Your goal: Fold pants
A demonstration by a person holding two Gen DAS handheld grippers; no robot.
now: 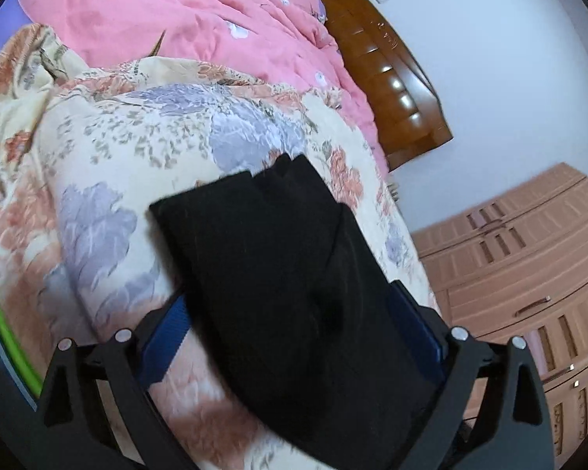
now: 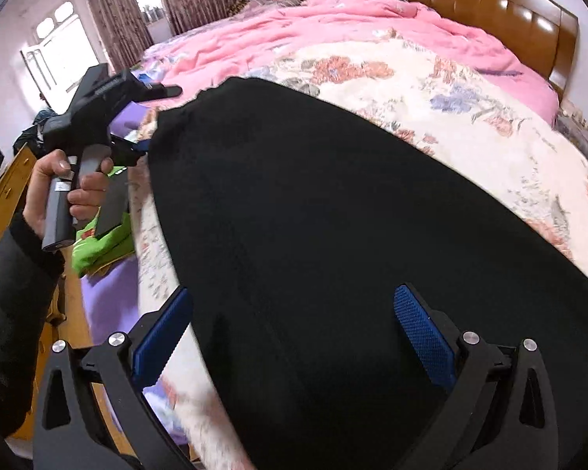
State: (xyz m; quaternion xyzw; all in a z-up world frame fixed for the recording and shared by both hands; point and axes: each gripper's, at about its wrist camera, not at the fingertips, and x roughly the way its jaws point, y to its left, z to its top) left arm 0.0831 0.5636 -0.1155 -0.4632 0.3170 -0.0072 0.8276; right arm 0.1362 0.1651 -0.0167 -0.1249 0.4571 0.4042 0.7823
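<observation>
Across the floral bedspread (image 2: 470, 117) lie black pants (image 2: 333, 215), both left tongs (image 1: 294, 337) and right tongs (image 2: 294, 337) spread wide.

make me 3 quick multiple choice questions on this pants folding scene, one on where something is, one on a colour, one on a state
1. Where do the black pants lie?
A. on the floral bedspread
B. on a chair
C. on the floor

2. What colour is the quilt by the headboard?
A. green
B. pink
C. white

3. How does the right gripper stand?
A. shut on the pants
B. shut on nothing
C. open, fingers wide apart

Answers: 1 A, floral cloth shows around the pants. 2 B, it is plainly pink in both views. 3 C, the blue pads stand far apart over the pants.
</observation>
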